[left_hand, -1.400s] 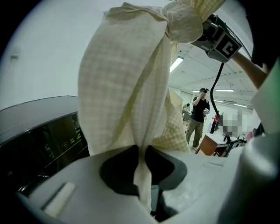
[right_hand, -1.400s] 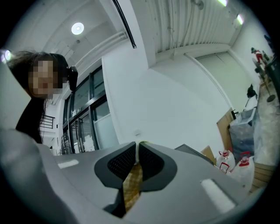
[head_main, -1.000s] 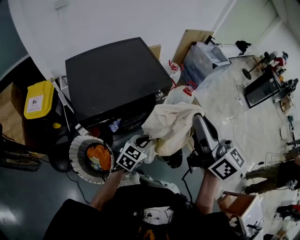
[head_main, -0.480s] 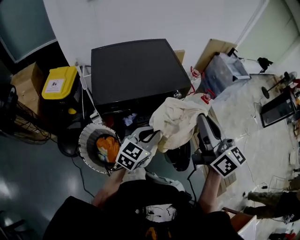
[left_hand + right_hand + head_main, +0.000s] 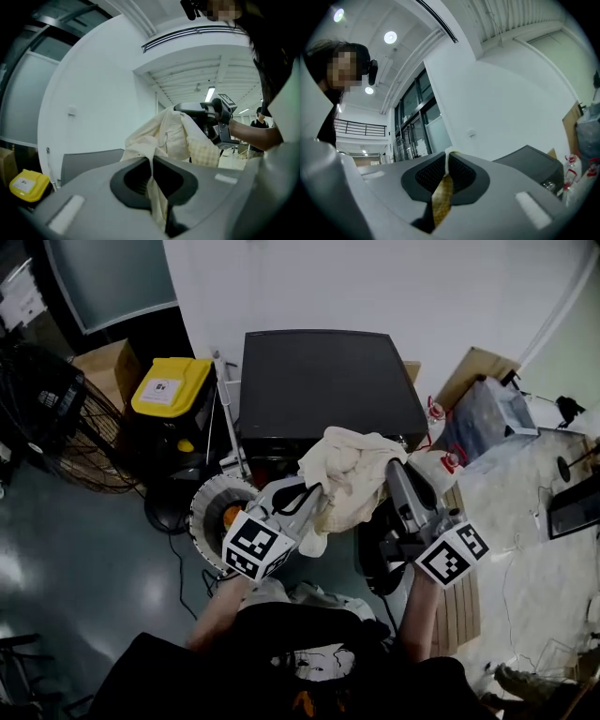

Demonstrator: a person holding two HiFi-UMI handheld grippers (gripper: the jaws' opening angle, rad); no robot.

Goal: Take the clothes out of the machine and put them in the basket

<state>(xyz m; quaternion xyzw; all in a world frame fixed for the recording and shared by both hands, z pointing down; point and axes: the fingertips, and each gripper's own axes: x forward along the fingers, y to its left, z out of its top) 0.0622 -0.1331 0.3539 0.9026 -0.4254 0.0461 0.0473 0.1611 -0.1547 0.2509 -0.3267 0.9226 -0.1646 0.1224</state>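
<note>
1. Both my tongs are pinched shut on the same cream crumpled cloth garment (image 5: 352, 474). My left tongs (image 5: 314, 495) have a thick fold nipped between the pads, with cloth trailing down through the jaws. My right tongs (image 5: 394, 472) clamp only a thin strip of its edge.
2. The garment hangs bunched in the air between the two tongs, in front of the black box-shaped washing machine (image 5: 328, 381) and clear of its top. None of it is in the basket yet.
3. The round white mesh basket (image 5: 199, 521) stands on the floor at the machine's left front corner, below and to the left of my left tongs. An orange cloth (image 5: 230, 517) already lies inside.
4. I judge the garment soft, light and limp. It will sag and drape wherever I do not hold it, and loose ends could catch on the basket's rim. Nothing about it is fragile.
5. The right grip on that thin edge looks the likelier to slip. A gathered fold, like the one on the left, is the safer place to take hold.
</note>
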